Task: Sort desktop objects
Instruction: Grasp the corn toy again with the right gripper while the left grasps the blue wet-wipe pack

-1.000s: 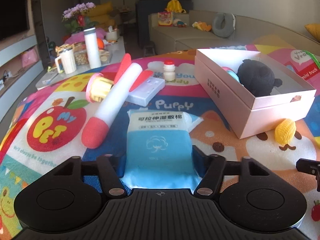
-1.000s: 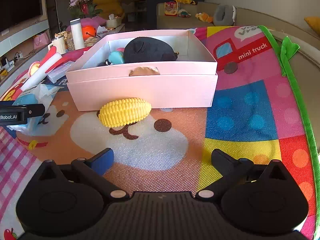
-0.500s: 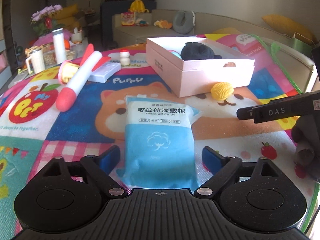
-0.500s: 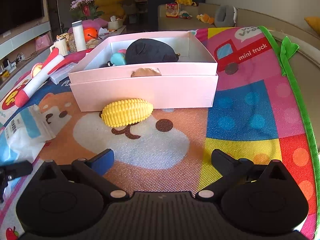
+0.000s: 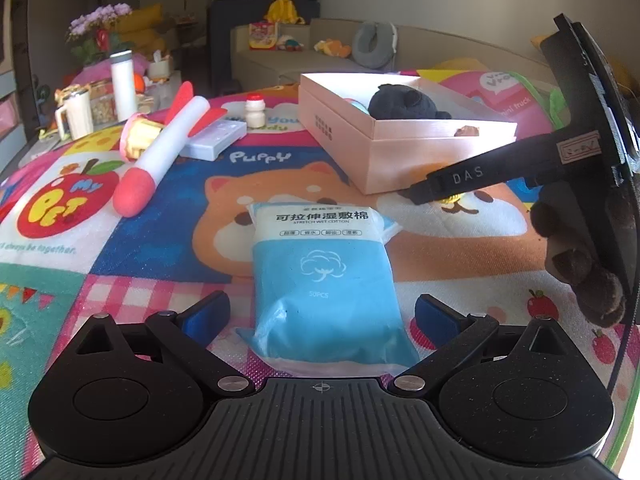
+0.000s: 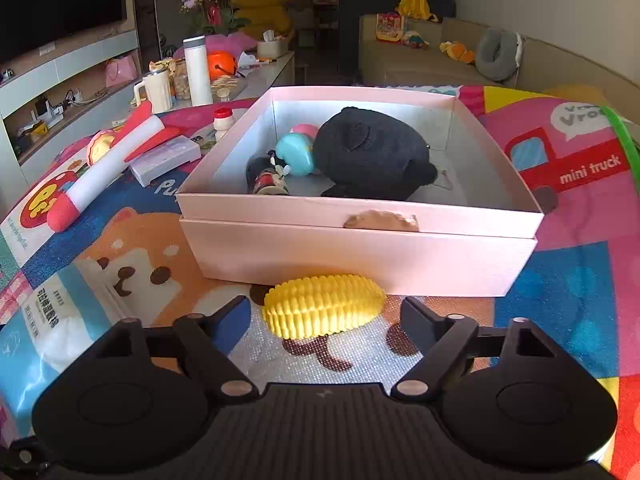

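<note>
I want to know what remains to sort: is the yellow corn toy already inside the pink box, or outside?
Outside. The yellow corn toy lies on the mat in front of the pink box, between the open fingers of the right gripper.

1. The play mat (image 6: 568,280) is patterned in pink, blue, orange and red blocks, with a cartoon dog, an apple and a red truck.
2. The box (image 6: 360,256) is pale pink.
3. The toy corn (image 6: 324,306) is ridged yellow.
4. The cotton pack (image 5: 320,280) is sky blue below and white above, with dark lettering.
5. The plush toy (image 6: 372,156) is black.
6. The rocket toy (image 5: 160,160) is white with red tip and fins.
7. A round toy (image 6: 296,154) in the box looks teal, perhaps with pink behind.
</note>
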### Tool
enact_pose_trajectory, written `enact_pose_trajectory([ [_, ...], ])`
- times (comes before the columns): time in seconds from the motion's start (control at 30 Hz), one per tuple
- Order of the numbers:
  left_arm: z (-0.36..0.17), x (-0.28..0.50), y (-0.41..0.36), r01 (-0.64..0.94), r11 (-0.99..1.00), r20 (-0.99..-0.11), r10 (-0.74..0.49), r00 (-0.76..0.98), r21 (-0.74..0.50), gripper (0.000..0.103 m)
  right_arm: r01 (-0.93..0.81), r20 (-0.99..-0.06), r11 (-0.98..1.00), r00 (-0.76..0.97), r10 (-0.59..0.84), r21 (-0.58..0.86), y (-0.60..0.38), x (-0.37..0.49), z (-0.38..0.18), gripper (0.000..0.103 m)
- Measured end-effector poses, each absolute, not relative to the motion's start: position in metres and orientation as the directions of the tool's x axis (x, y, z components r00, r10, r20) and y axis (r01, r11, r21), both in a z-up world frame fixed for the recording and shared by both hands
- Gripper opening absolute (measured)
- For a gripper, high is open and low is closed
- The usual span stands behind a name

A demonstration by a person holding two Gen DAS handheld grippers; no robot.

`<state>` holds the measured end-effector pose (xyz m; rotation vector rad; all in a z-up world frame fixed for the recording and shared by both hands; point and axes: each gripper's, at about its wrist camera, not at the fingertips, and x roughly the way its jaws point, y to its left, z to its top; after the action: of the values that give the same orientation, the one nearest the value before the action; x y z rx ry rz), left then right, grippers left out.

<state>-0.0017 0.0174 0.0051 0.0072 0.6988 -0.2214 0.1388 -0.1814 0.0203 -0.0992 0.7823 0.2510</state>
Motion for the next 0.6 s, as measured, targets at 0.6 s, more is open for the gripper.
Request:
enact_pose_trajectory([
  [0.6,0.015,0.011,-0.003,0.164,0.986,-0.627,-0.13,0.768,-0.003,0.065,-0.259,-0.702,0.963,0.699,0.134,-0.074,-0.224,0.028,0.048,0.066],
])
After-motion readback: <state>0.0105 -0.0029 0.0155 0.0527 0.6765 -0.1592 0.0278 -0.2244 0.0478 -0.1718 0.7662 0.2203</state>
